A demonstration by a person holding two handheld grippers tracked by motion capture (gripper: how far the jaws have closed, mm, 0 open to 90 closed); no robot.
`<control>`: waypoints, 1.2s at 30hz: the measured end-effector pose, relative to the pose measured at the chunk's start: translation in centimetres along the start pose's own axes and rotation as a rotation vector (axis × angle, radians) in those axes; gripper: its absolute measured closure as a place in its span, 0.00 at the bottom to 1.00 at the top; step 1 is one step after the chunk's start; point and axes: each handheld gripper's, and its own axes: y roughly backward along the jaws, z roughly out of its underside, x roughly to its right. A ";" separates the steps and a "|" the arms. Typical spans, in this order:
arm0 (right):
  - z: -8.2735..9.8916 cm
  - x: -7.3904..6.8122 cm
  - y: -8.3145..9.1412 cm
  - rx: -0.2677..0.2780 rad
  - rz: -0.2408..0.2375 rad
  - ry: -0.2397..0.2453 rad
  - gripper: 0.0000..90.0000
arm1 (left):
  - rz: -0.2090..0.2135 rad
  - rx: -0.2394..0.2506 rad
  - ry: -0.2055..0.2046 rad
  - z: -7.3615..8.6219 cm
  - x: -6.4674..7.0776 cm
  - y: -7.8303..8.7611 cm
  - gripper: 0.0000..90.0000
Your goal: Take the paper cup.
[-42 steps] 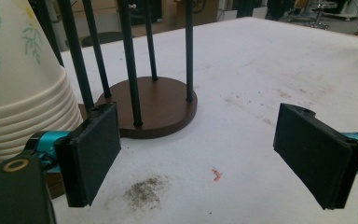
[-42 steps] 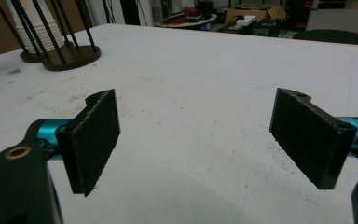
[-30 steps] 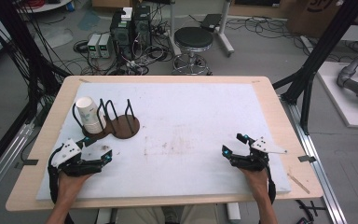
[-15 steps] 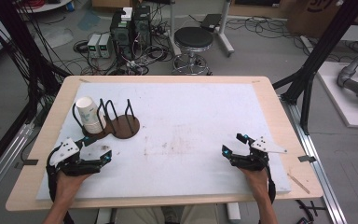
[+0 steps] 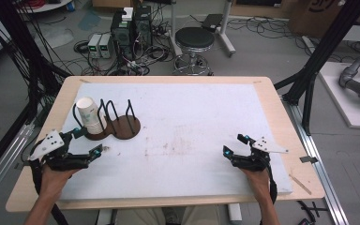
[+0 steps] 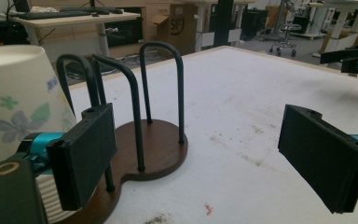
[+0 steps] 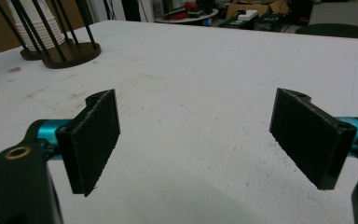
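Your left hand-held gripper (image 5: 86, 142) stands wide, its jaws having just been opening, with nothing between them. Just ahead, near the desk's (image 5: 168, 80) left edge, the stack of paper cups (image 5: 88, 114) sits upside down in the wire cup rack (image 5: 115, 123). Come in level, square both pads on the top cup's wall, and close gently to avoid crushing it. Your right hand-held gripper (image 5: 236, 145), also wide and empty, rests near the right front corner.

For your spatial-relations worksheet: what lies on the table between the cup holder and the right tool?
Nothing: in the high view, bare stained white mat stretches from the cup holder to the right tool.
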 end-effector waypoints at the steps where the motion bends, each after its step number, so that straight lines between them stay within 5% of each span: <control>1: 0.0 0.0 0.0 -0.001 0.000 0.000 0.18 | -0.001 0.001 -0.003 -0.4 -0.2 0.2 0.13; 12: 0.0 -0.1 -0.1 -0.008 0.003 0.005 0.18 | 0.036 -0.019 -0.054 -5.6 -3.7 1.1 0.13; 25: 0.0 -0.3 -0.1 -0.008 0.019 0.022 0.18 | 0.069 -0.092 -0.106 -8.0 -7.4 0.4 0.13; 36: 0.0 -0.2 0.0 0.004 0.023 0.015 0.18 | 0.155 -0.187 -0.112 -9.2 -10.9 -1.3 0.13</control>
